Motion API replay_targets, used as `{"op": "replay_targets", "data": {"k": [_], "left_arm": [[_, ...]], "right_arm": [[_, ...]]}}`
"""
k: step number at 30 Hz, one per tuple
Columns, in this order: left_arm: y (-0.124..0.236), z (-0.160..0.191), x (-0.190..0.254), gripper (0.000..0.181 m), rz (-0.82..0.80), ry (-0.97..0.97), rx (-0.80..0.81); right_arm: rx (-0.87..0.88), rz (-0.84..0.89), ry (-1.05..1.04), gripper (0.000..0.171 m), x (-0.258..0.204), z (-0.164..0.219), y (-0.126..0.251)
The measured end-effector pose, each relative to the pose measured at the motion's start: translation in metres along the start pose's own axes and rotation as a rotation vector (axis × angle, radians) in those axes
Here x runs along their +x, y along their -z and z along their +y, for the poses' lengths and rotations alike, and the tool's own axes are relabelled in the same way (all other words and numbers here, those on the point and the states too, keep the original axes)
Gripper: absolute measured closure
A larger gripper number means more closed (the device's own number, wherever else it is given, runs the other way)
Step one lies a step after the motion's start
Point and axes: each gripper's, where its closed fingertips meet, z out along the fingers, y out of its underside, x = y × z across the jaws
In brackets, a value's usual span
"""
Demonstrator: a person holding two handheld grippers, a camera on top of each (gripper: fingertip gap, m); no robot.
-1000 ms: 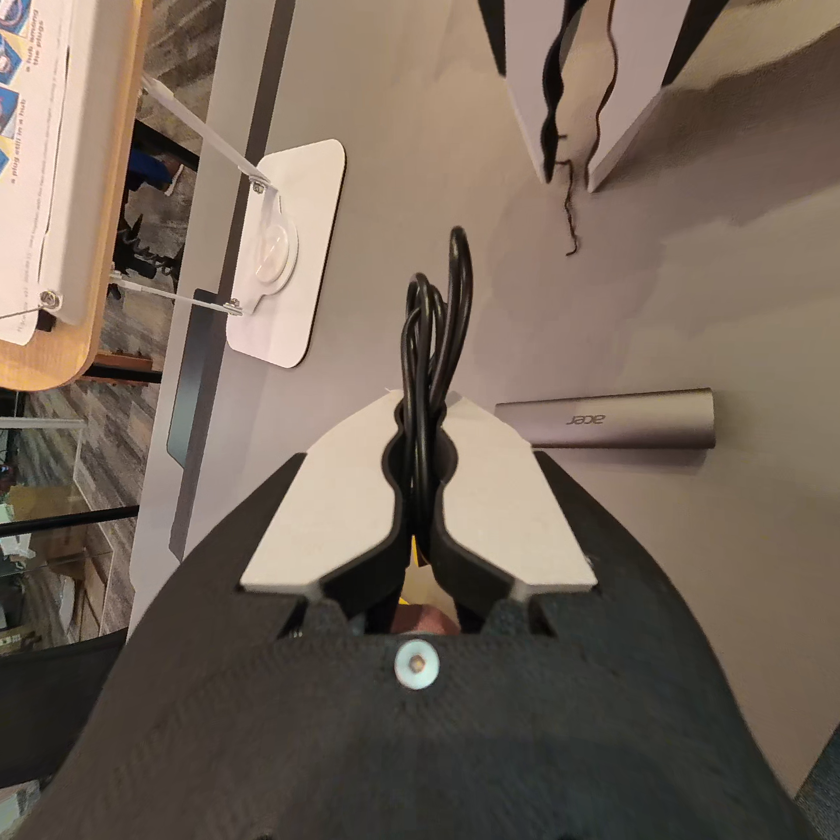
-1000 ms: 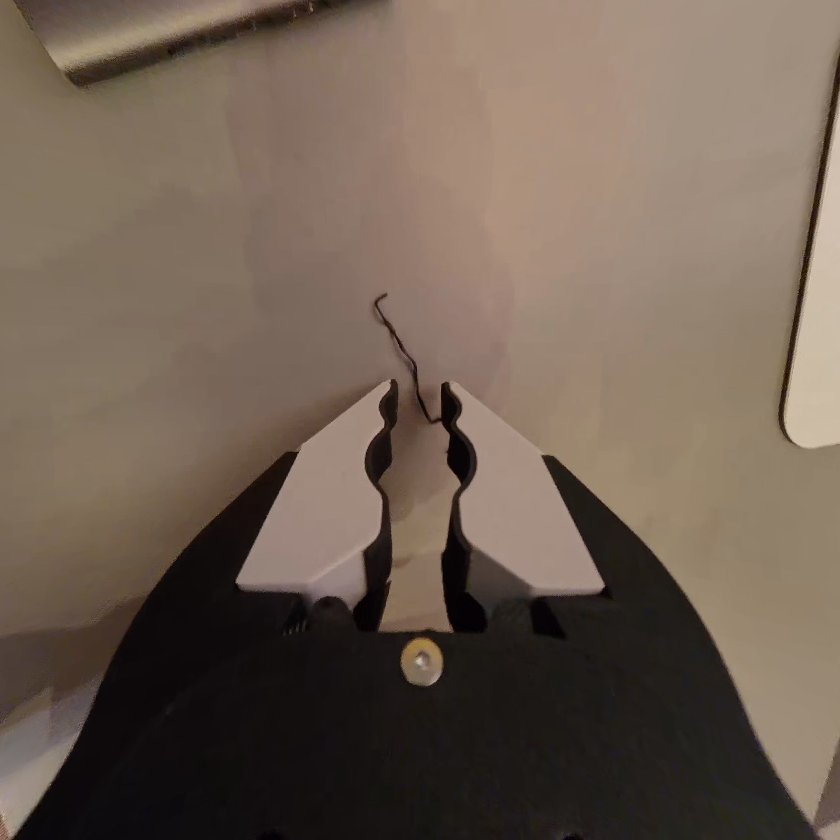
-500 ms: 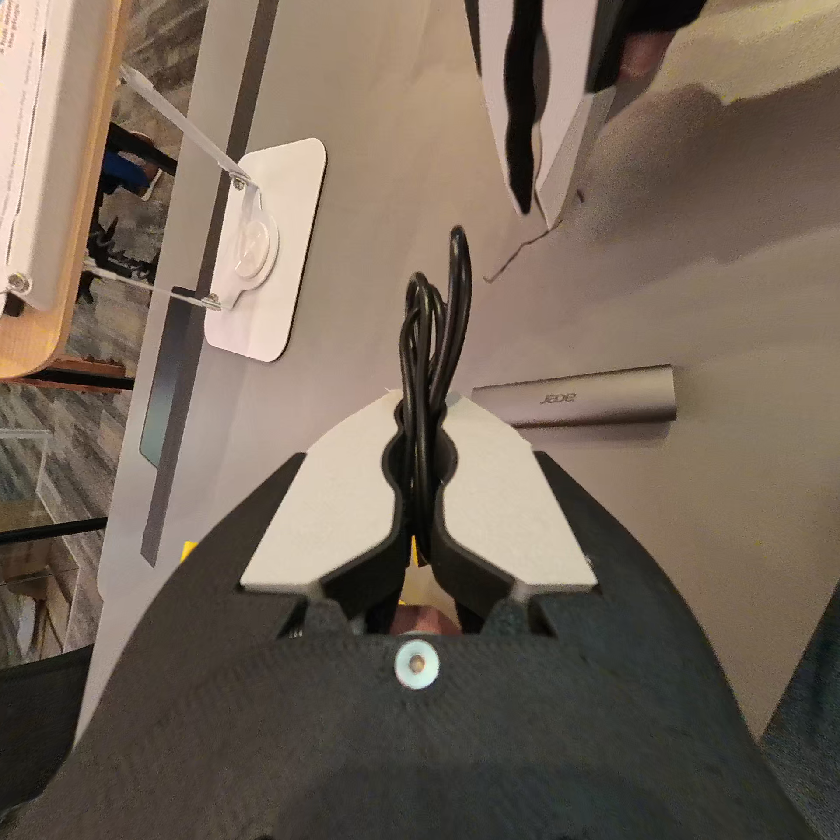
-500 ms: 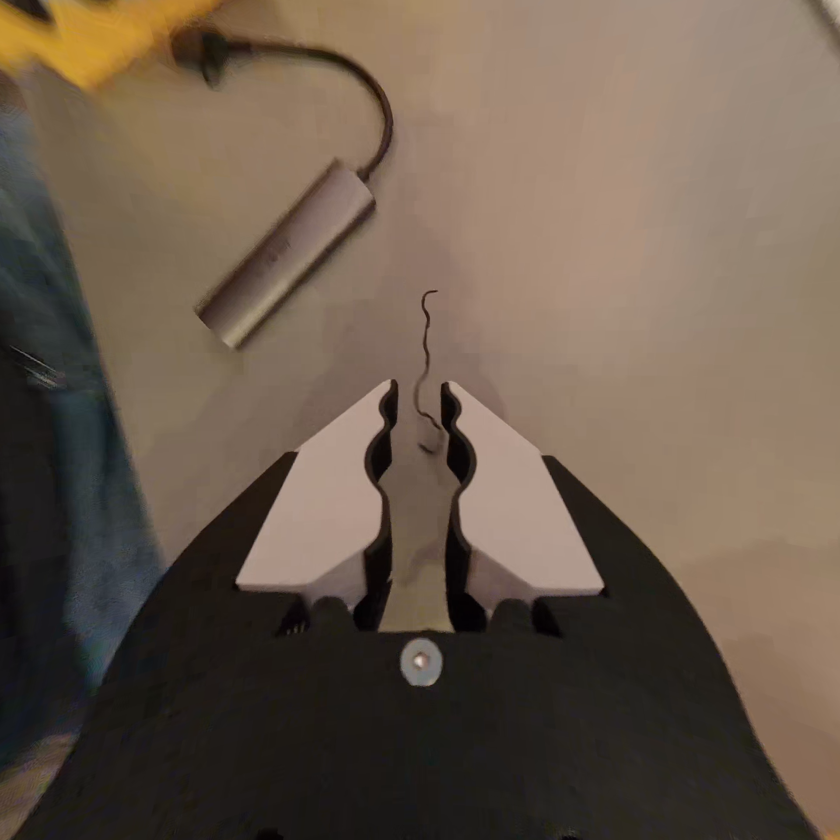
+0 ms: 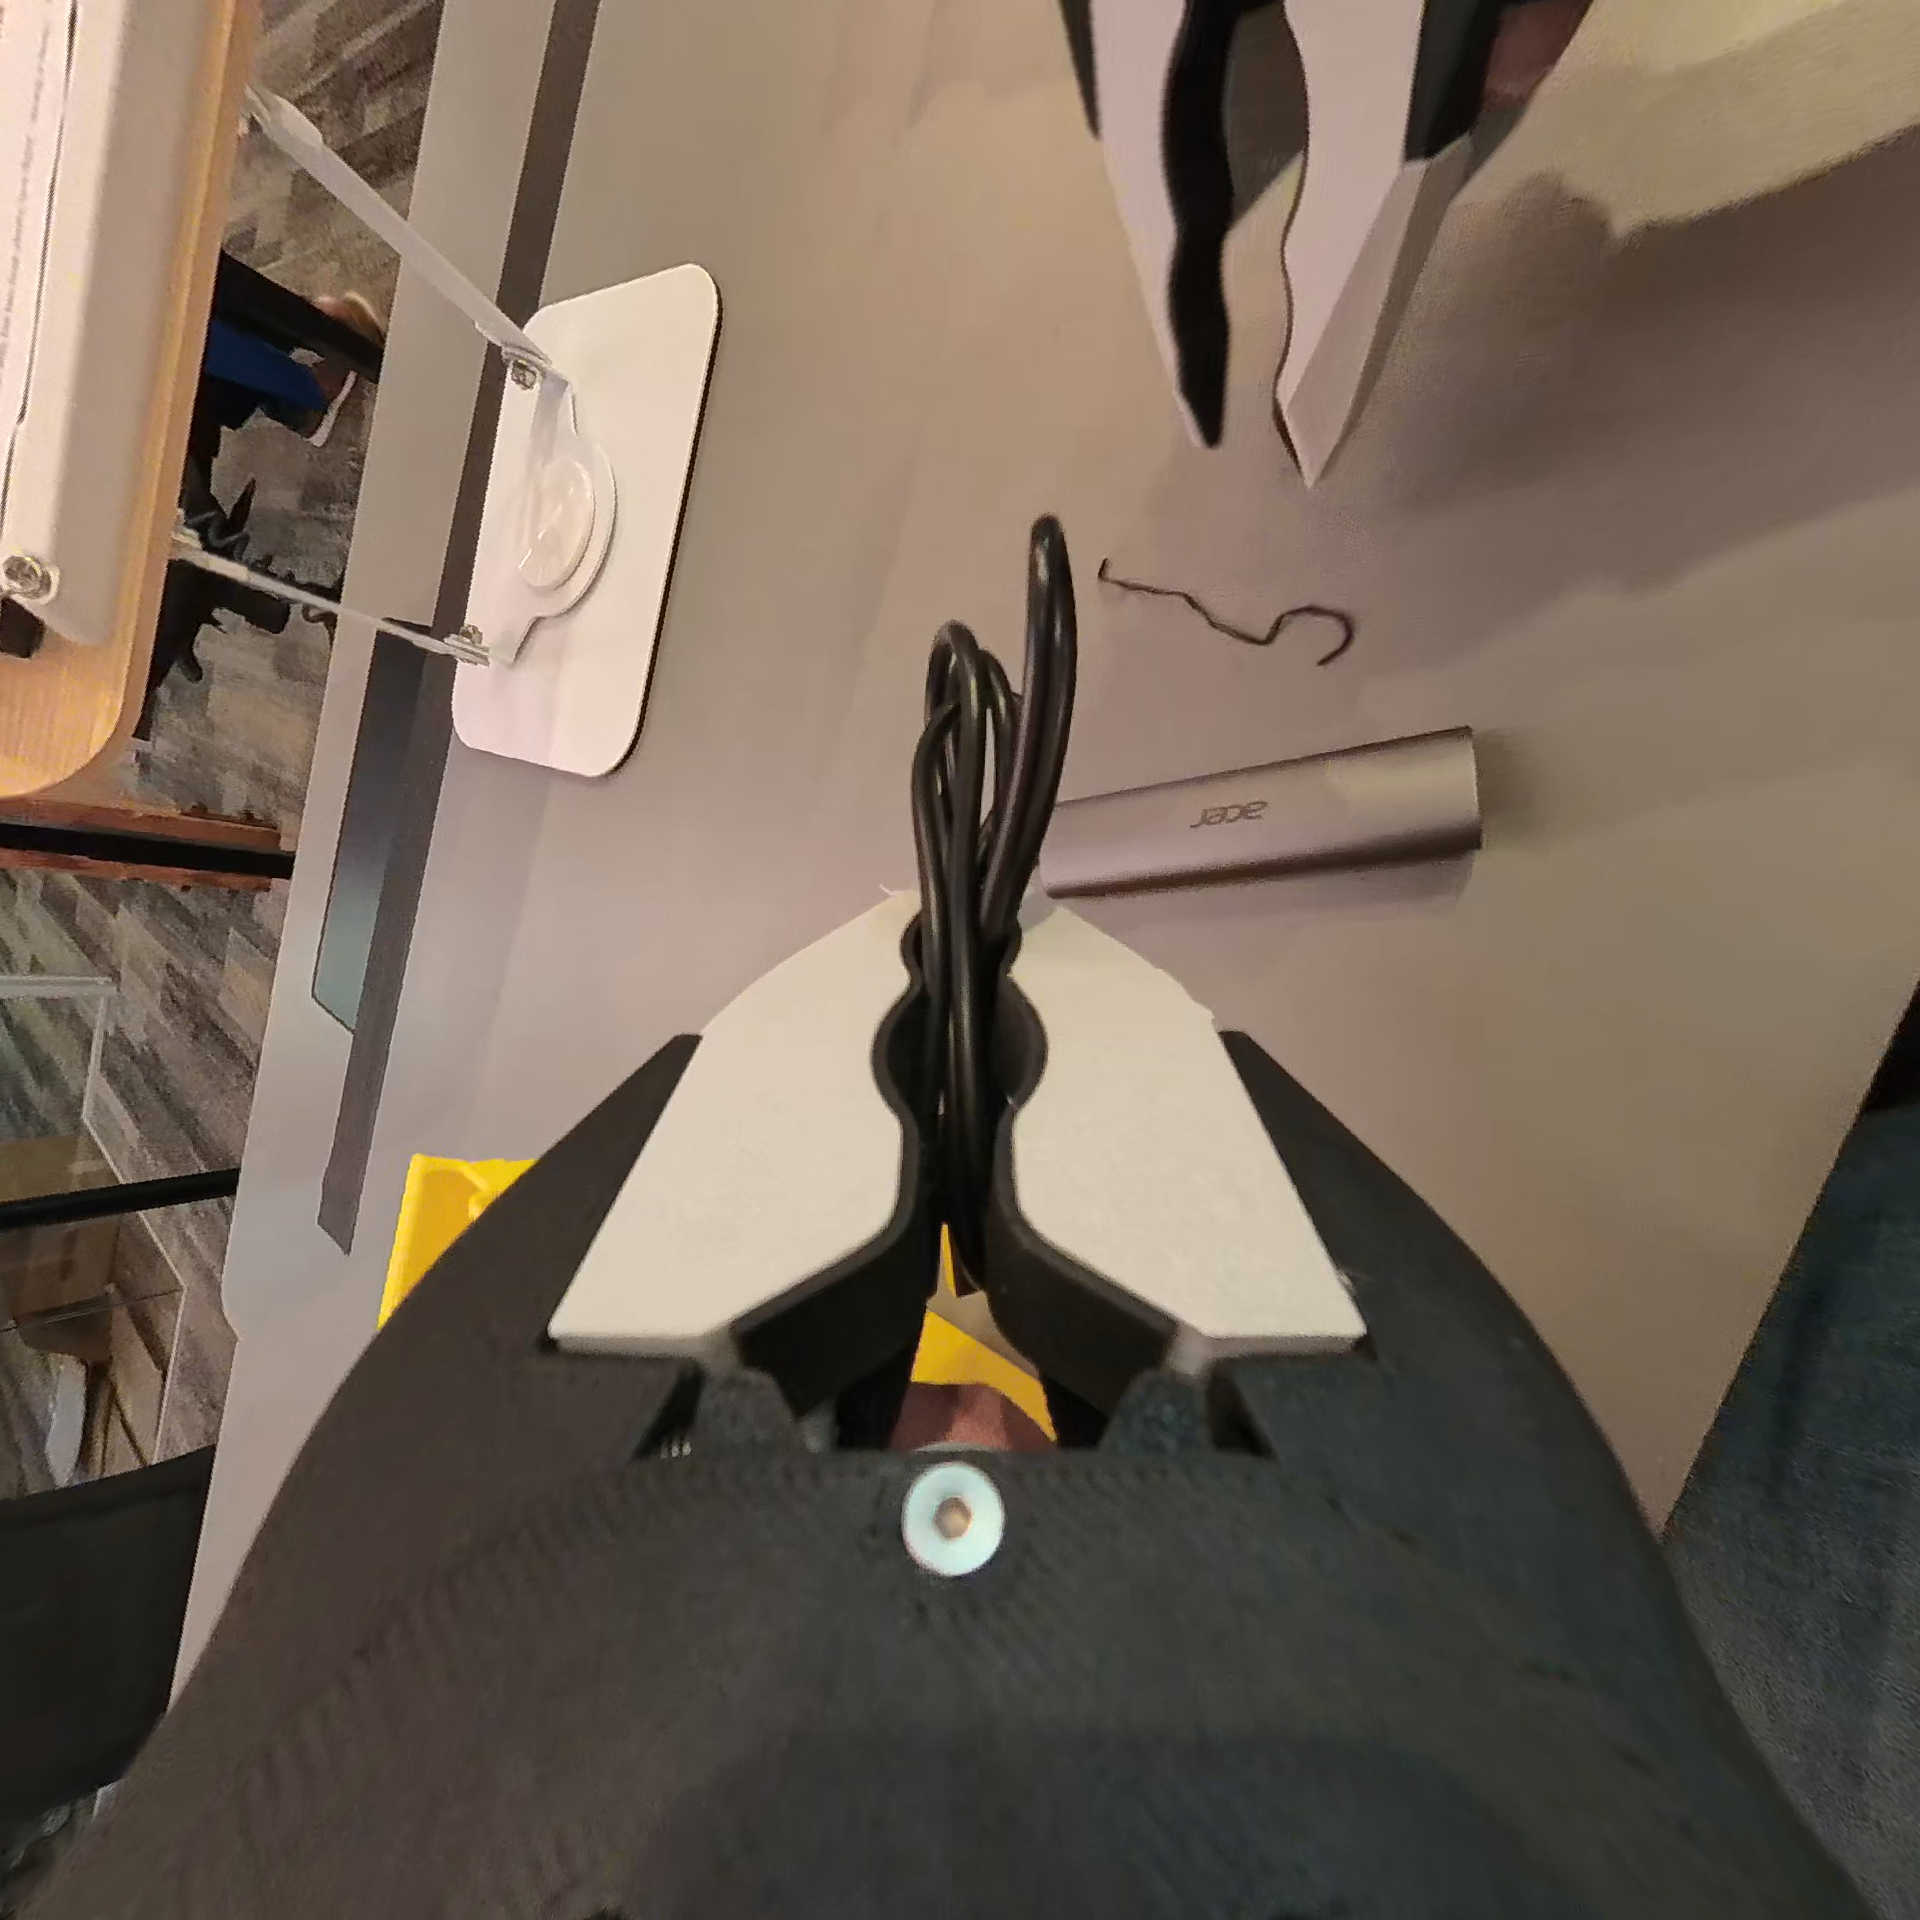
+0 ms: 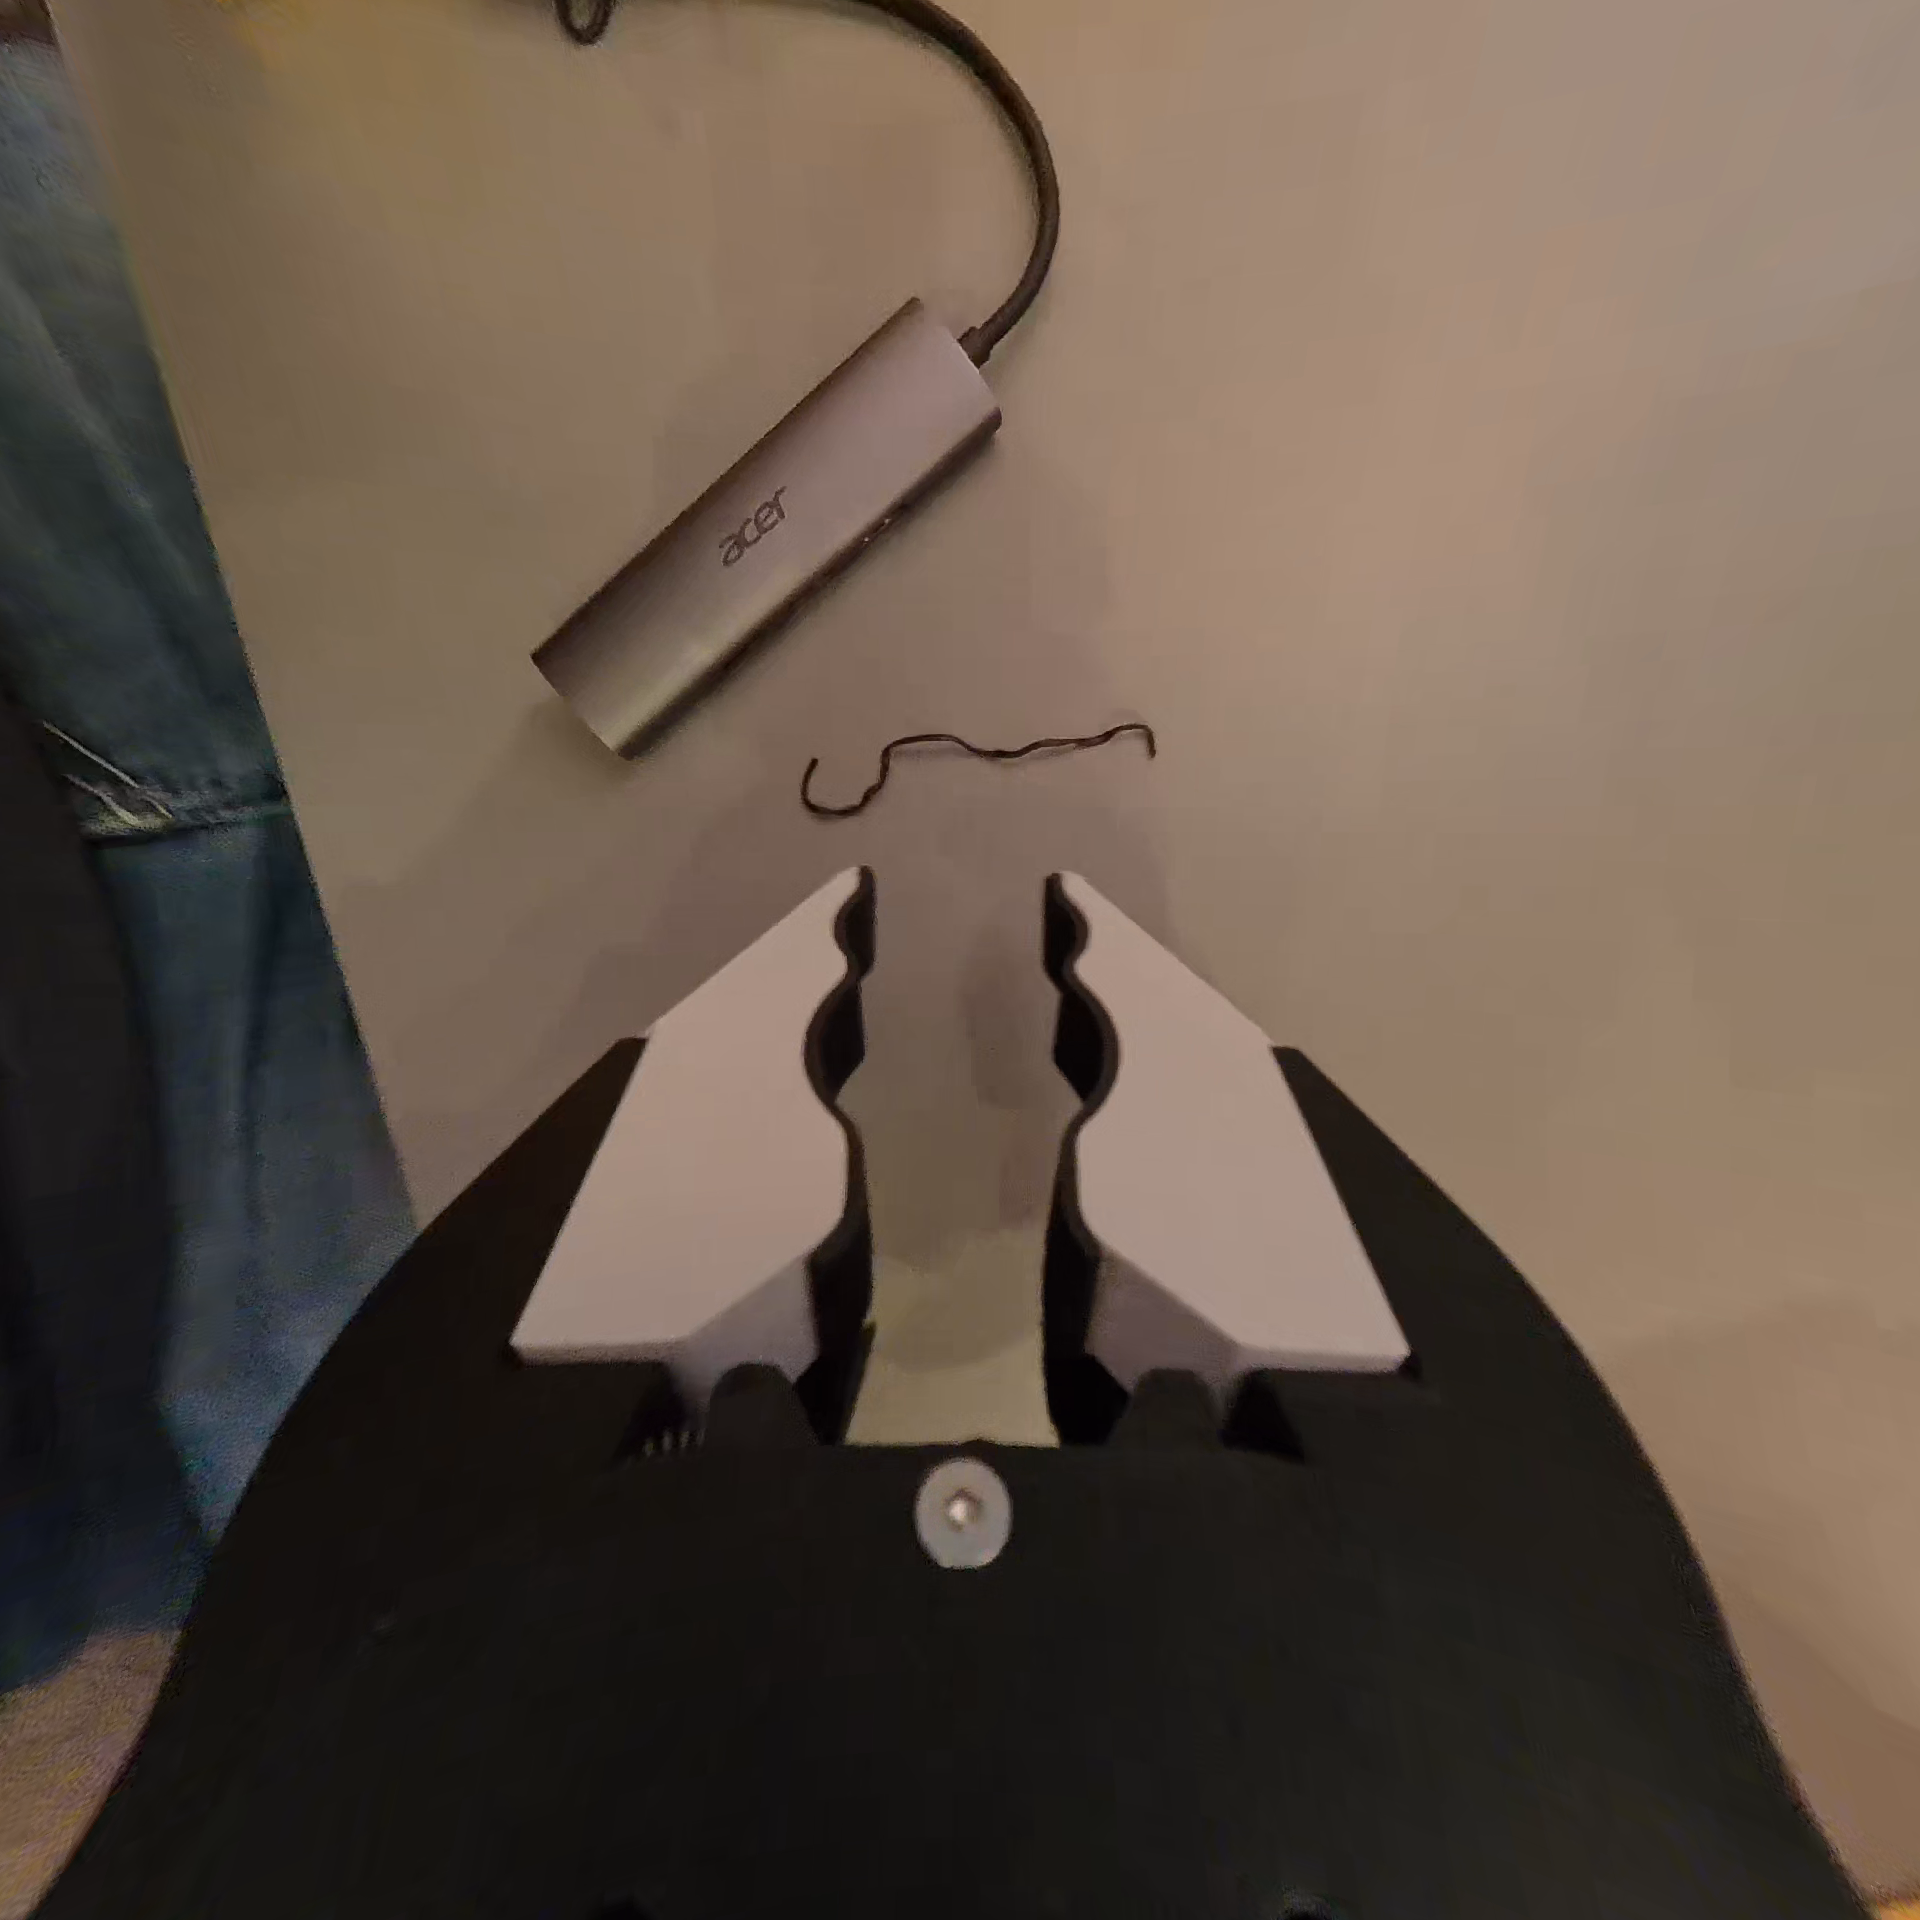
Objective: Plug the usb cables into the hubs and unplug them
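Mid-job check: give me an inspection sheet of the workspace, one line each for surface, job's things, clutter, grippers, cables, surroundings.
Surface: grey table, mostly bare.
Job's things: grey hub lying flat, nothing seen plugged into the side shown.
Clutter: thin black thread beside the hub; white pad carrying a clear stand.
Grippers: left gripper shut on coiled black cable; right gripper open, empty, above the table.
Cables: hub's own lead curving away.
Surroundings: wooden board with paper, yellow object, patterned floor.
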Motion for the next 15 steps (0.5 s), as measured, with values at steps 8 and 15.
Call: {"op": "replay_targets", "data": {"k": [8,15], "left_arm": [[0.008,0.011,0.004,0.175,-0.003,0.009,0.0],[0.009,0.013,0.003,0.175,-0.001,0.011,0.008]], "right_arm": [[-0.106,0.149,0.36,0.084,-0.004,-0.014,-0.031],[-0.074,0.04,0.227,0.121,0.007,-0.009,-0.033]]}}
